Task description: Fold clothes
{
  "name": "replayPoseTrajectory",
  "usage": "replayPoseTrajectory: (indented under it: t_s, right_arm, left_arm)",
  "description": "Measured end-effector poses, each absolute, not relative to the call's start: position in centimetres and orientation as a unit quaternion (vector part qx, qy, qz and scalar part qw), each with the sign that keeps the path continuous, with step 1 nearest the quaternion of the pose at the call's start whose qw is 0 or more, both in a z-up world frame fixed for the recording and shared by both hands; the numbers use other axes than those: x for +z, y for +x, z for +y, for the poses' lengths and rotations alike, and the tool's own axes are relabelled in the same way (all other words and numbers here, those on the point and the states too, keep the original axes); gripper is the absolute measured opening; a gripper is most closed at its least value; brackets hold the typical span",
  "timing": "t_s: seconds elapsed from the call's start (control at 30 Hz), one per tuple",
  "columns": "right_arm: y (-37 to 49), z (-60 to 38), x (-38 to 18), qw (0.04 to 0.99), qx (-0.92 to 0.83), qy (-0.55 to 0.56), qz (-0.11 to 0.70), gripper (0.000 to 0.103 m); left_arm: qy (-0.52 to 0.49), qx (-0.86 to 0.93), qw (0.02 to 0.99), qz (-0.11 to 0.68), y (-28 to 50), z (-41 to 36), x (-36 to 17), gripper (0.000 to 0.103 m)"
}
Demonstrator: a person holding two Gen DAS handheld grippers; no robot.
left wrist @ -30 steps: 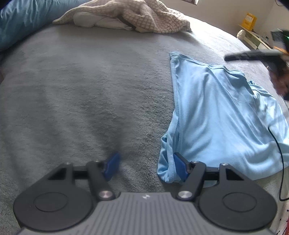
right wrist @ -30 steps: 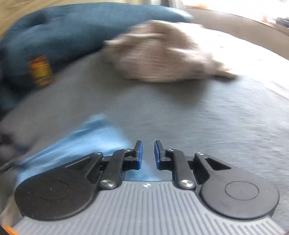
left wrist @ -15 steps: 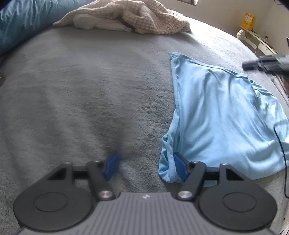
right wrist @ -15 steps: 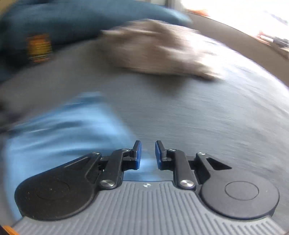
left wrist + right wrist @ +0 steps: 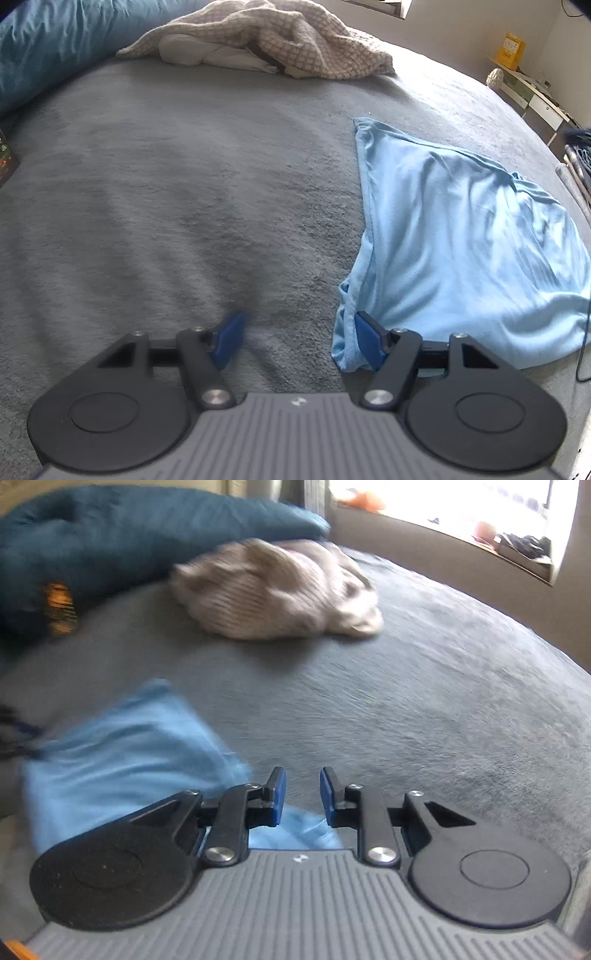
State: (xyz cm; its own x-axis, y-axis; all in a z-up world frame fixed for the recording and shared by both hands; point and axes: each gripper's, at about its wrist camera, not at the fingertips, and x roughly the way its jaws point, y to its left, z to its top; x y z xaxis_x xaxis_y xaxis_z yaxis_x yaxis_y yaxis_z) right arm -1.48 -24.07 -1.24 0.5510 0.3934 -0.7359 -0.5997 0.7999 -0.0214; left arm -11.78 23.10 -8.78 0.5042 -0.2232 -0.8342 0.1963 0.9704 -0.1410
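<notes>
A light blue shirt (image 5: pixel 461 236) lies spread and creased on the grey bed (image 5: pixel 184 192), toward its right side as seen from the left wrist camera. Its near left corner is bunched into a small fold.

The left gripper (image 5: pixel 297 339) sits low over the bed with its fingers (image 5: pixel 229 338) spread wide apart and nothing between them. Its right finger rests against the bunched corner of the shirt, with the cloth just on its inner side; the left finger hangs over bare blanket.

The right gripper (image 5: pixel 302 797) hovers over the opposite edge of the shirt (image 5: pixel 122 746), seen here blurred. Its fingers (image 5: pixel 277 794) are narrowly parted, a small gap showing between the blue pads, and they grip nothing. Blue cloth shows beneath and behind them, while their tips reach out over grey blanket.

At the far end of the bed a beige knitted blanket (image 5: pixel 288 37) lies in a heap over something white, next to a dark teal pillow (image 5: pixel 110 546).
</notes>
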Motion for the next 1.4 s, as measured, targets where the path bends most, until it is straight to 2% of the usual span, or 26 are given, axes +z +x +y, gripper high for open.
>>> replayPoseTrajectory:
  t_s: [0.17,0.37,0.57,0.7,0.83,1.0,1.1,1.23,1.4]
  right_arm:
    - [-4.2,-23.4,-2.7,0.856,0.294,-0.145,0.401,0.02]
    - [-7.4,-22.6,-4.5,0.837,0.304,-0.155,0.427,0.02]
    - [-10.6,-21.7,-6.3,0.818,0.314,-0.165,0.453,0.02]
    - [-11.0,-20.6,-8.3,0.808,0.338,-0.193,0.442,0.018]
    - [-10.0,-25.6,-10.4,0.813,0.25,-0.261,0.457,0.018]
    - [-7.5,-33.1,-7.9,0.851,0.113,-0.228,0.459,0.02]
    - [-6.1,-34.8,-6.9,0.873,0.104,-0.118,0.461,0.021]
    - [-3.1,-38.2,-8.1,0.875,0.067,0.1,0.468,0.024]
    - [-1.8,-41.2,-10.4,0.845,0.043,0.239,0.477,0.025]
  left_arm:
    - [0.011,-0.101,0.887,0.451,-11.6,23.5,-6.6,0.067]
    - [-0.017,-0.123,0.9,0.418,-11.0,22.3,-4.2,0.067]
    - [0.008,-0.181,0.872,0.454,-12.7,16.8,-6.5,0.067]
    - [0.025,-0.183,0.86,0.476,-13.7,15.2,-8.1,0.067]
    - [0.019,-0.171,0.858,0.483,-13.7,15.9,-8.5,0.067]
    - [0.015,-0.163,0.857,0.488,-13.2,16.6,-8.8,0.067]
    - [0.012,-0.159,0.856,0.492,-13.0,16.5,-8.9,0.067]
    - [0.015,-0.157,0.856,0.493,-13.1,16.3,-8.9,0.067]
    - [0.009,-0.154,0.855,0.495,-13.1,16.4,-9.0,0.067]
